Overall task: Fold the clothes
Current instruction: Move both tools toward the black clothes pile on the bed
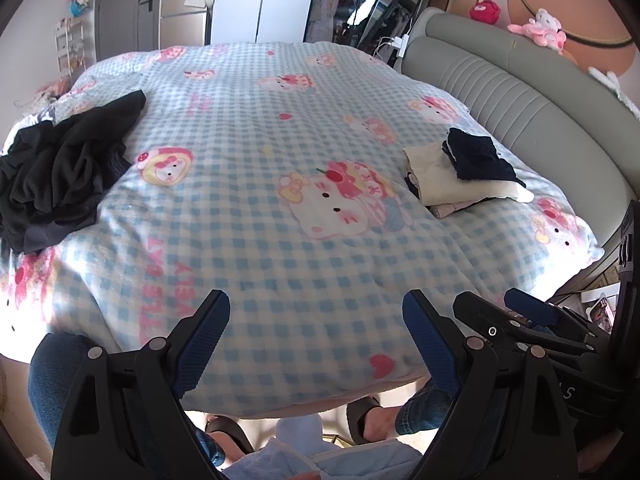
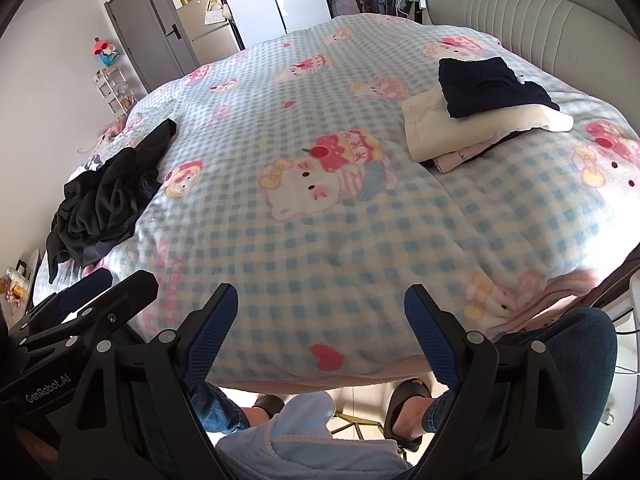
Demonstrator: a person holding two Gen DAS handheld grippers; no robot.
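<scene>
On a wide bed covered by a blue-and-white checked fleece blanket point(image 1: 280, 128) printed with pink cartoon cats, the clothes lie in two groups. Far to the left, near the bed's edge, sits a rumpled heap of black garments point(image 1: 60, 176), loose and creased. Well apart from it, to the right near the padded grey headboard point(image 1: 520, 92), rests a neat stack of folded clothes point(image 1: 460, 180): a dark navy piece point(image 2: 488, 86) on top, a cream one point(image 2: 444, 132) beneath, and a pale pink one at the bottom.

Both tools hover side by side over the near edge of the bed, above the person's knees and sandalled feet. The left gripper point(image 1: 316, 336) has its black jaws with blue ribbed pads spread wide and holds nothing. The right gripper point(image 2: 320, 330) is likewise spread wide and holds nothing; neither touches the blanket.

Judging by this, the moment falls between garments: some are folded and stacked, and the black heap remains to fold. The next move probably calls for reaching left to the heap, pinching one piece free and spreading it flat on the bare middle of the blanket.
</scene>
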